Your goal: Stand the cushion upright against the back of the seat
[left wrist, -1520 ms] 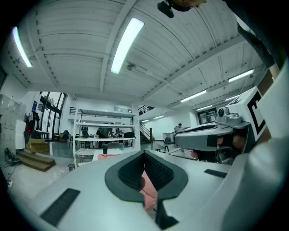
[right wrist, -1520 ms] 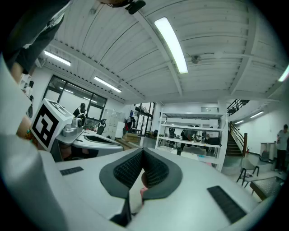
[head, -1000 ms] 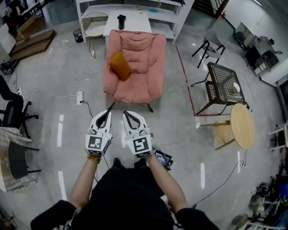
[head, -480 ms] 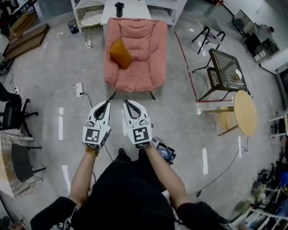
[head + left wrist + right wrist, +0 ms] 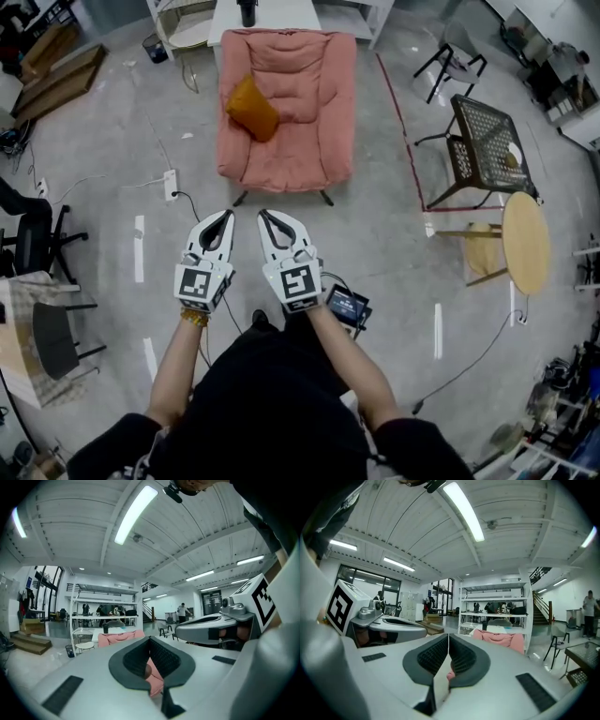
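An orange cushion [image 5: 251, 108] lies tilted at the left side of a pink armchair [image 5: 300, 141] ahead of me in the head view. Both grippers hang side by side over the concrete floor, well short of the chair's front edge. My left gripper [image 5: 225, 217] is shut with nothing in it. My right gripper [image 5: 264, 217] is shut and empty too. In the left gripper view the chair's back [image 5: 120, 638] rises past the closed jaws. The pink chair [image 5: 500, 639] also shows in the right gripper view.
A white table with a dark cup [image 5: 247, 12] stands behind the chair, under white shelving. To the right are a black mesh chair [image 5: 489, 150] and a round wooden table [image 5: 525, 242]. A power strip [image 5: 171, 184] and cables lie on the floor to the left. Red tape [image 5: 405, 122] runs right of the chair.
The armchair has come closer and lower in the head view as I walk toward it. Both grippers stayed shut and side by side.
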Demonstrator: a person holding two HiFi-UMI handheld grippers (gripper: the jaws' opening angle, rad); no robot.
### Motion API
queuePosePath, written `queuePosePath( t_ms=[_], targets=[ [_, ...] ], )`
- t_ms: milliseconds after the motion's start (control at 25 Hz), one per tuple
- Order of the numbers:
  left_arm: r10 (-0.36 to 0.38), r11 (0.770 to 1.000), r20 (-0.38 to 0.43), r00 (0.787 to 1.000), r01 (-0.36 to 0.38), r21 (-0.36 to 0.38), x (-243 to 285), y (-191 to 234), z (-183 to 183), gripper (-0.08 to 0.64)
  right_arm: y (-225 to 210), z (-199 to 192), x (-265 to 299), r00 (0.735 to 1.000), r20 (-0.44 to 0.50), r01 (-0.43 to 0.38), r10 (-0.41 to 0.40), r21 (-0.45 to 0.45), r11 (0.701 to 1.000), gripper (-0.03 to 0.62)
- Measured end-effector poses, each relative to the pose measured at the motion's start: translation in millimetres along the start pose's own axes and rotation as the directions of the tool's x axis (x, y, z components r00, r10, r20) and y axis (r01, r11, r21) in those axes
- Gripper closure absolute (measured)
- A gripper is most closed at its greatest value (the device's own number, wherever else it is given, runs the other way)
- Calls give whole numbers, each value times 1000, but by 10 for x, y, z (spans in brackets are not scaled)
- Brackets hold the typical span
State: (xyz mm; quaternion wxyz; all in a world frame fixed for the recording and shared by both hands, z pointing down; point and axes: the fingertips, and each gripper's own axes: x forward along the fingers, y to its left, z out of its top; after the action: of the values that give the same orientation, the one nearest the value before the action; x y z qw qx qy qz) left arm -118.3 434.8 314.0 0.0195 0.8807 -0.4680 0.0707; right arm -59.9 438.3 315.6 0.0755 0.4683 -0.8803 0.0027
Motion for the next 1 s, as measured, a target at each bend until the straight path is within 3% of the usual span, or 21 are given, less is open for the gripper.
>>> queuePosePath(
  t_ms=[120,400,720,1000],
  targets=[
    [8,1000,28,1000,-8,4,307,48,23,548,-306,-60,176,1000,7,-6,6,7,1000,577],
    [54,999,-56,997,-54,6,841,65,0,548,-766,-168,441,997,-10,-79,79,38,996,577],
    [73,997,-75,994,-74,-4,1100,273,-78,548,-786,-171,679,989,5,-145,145,70,987,578],
    [42,999,-48,998,-44,-32,1282,863,-186,548,-696,-148,1223,993,-18,-113,114,44,993,578]
  ],
)
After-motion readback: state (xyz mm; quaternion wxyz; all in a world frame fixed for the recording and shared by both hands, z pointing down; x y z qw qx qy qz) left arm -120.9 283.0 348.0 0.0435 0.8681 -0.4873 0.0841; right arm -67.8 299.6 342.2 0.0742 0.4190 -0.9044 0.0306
